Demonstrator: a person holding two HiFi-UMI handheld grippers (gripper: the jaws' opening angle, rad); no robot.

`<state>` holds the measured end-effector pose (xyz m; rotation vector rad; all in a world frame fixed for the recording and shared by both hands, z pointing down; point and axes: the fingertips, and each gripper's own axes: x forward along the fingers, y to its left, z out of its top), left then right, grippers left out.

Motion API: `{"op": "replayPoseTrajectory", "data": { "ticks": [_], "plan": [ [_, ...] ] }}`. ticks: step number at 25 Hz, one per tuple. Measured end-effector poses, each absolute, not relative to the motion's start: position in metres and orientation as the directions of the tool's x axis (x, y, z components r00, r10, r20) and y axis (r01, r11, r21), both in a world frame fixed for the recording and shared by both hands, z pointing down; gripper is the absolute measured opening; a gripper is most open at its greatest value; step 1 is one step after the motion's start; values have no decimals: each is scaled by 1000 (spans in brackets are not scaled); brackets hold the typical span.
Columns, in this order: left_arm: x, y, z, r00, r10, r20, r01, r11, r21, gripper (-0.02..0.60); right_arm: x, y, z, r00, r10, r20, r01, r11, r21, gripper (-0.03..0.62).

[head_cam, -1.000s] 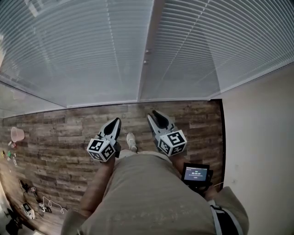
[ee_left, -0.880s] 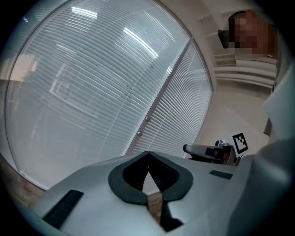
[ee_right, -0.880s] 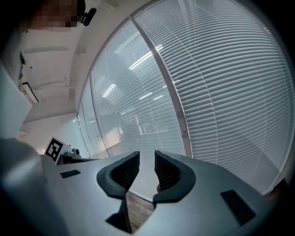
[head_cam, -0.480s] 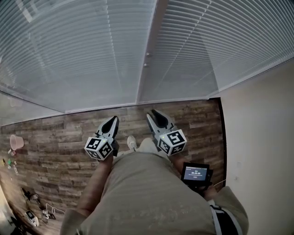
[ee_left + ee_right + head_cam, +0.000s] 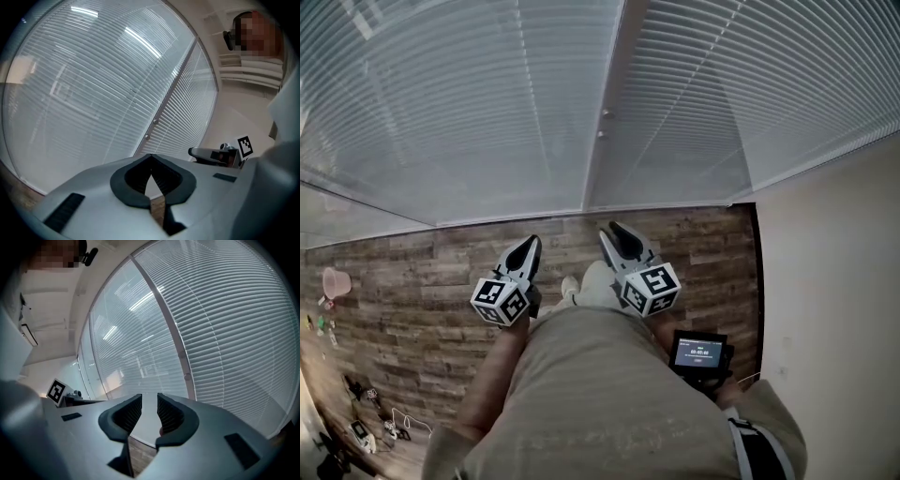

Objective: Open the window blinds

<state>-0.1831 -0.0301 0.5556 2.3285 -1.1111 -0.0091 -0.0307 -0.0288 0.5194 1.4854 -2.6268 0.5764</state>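
Note:
Two closed slatted blinds, left (image 5: 459, 103) and right (image 5: 750, 84), cover the window ahead, with a pale mullion (image 5: 602, 150) between them. The mullion carries two small knobs (image 5: 607, 114). My left gripper (image 5: 528, 246) points at the foot of the window, short of it, and its tips meet with nothing in them (image 5: 150, 158). My right gripper (image 5: 614, 231) is beside it, its jaws a narrow gap apart and empty (image 5: 149, 401). Both blinds (image 5: 93, 84) (image 5: 225, 319) fill the gripper views. Neither gripper touches a blind.
A wood-look floor (image 5: 431, 272) runs up to the window's base. A beige wall (image 5: 834, 300) stands at the right. A pink cup (image 5: 336, 281) and cables with small devices (image 5: 370, 427) lie at the left. A small screen (image 5: 700, 352) hangs at the person's waist.
The person has shifted a little toward the window, one leg coming forward between the grippers. The left gripper has slid slightly left in the head view. Both sets of jaws stand as before.

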Motion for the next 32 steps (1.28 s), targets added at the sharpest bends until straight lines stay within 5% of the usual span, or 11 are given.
{"op": "replayPoseTrajectory", "data": {
  "ticks": [32],
  "plan": [
    [-50, -76, 555, 547, -796, 260, -785, -380, 490, 15, 81, -109, 514, -660, -713, 238, -748, 592, -300, 92]
  ]
}}
